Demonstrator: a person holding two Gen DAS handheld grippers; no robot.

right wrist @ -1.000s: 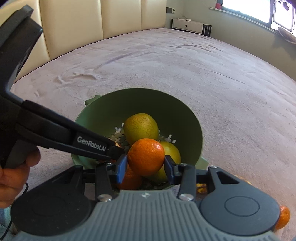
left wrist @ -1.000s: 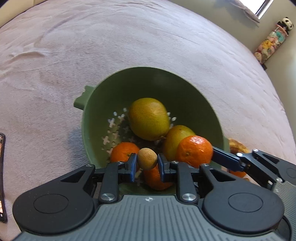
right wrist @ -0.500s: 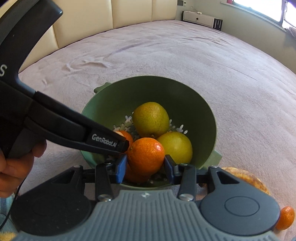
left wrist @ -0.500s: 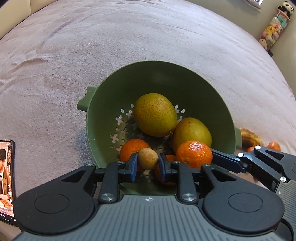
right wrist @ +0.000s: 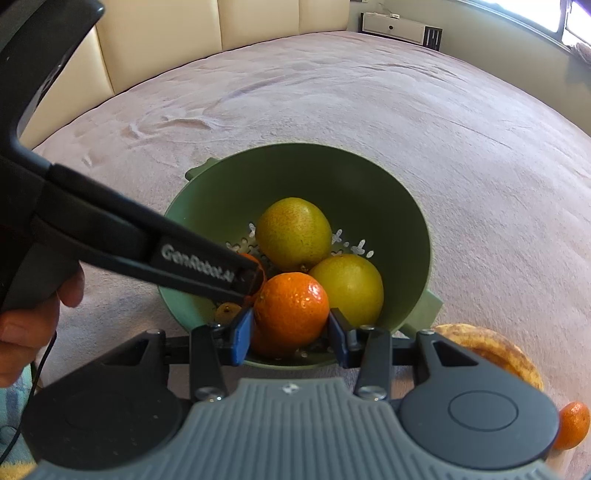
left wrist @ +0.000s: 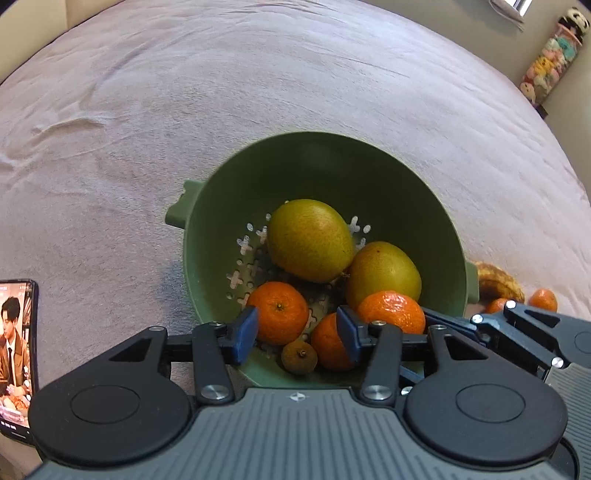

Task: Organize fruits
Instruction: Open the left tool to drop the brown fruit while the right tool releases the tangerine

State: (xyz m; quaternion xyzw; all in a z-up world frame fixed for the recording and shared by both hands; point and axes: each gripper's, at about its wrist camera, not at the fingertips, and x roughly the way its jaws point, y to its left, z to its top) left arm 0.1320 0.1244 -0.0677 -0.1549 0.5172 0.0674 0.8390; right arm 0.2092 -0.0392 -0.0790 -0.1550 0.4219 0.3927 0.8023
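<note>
Left gripper (left wrist: 295, 334) jaws spread, just been opening; nothing pinched. Small brown fruit (left wrist: 299, 357) lies loose below the gap, on the bottom of the green colander (left wrist: 221, 206) at its 6 o'clock, stem end facing up toward the camera, touching neither pad. Two mandarins rest on the colander bottom, one (left wrist: 277, 312) at 8 o'clock and one (left wrist: 330, 347) at 5 o'clock of the pears.

Right gripper (right wrist: 291, 332) pinches a mandarin (right wrist: 293, 308) between both blue pads, held over the colander's near rim; grip unmoved. Hand (right wrist: 33, 317) on the left gripper's handle shows at 9 o'clock in the right wrist view.

Two yellow-green pears in the colander: far pear (left wrist: 309, 240) long axis running roughly 10 to 4 o'clock; near pear (left wrist: 384, 275) touching it at 4 o'clock, axis hard to tell.

Surface: pinkish-grey bedspread (left wrist: 258, 81), wrinkled. Phone (left wrist: 16, 354) with lit screen at 9 o'clock. Banana (right wrist: 491, 350) and a loose mandarin (right wrist: 572, 424) outside the colander at 4 o'clock. Cream padded headboard (right wrist: 184, 33) at 12 o'clock; plush toys (left wrist: 550, 62) at 2 o'clock.
</note>
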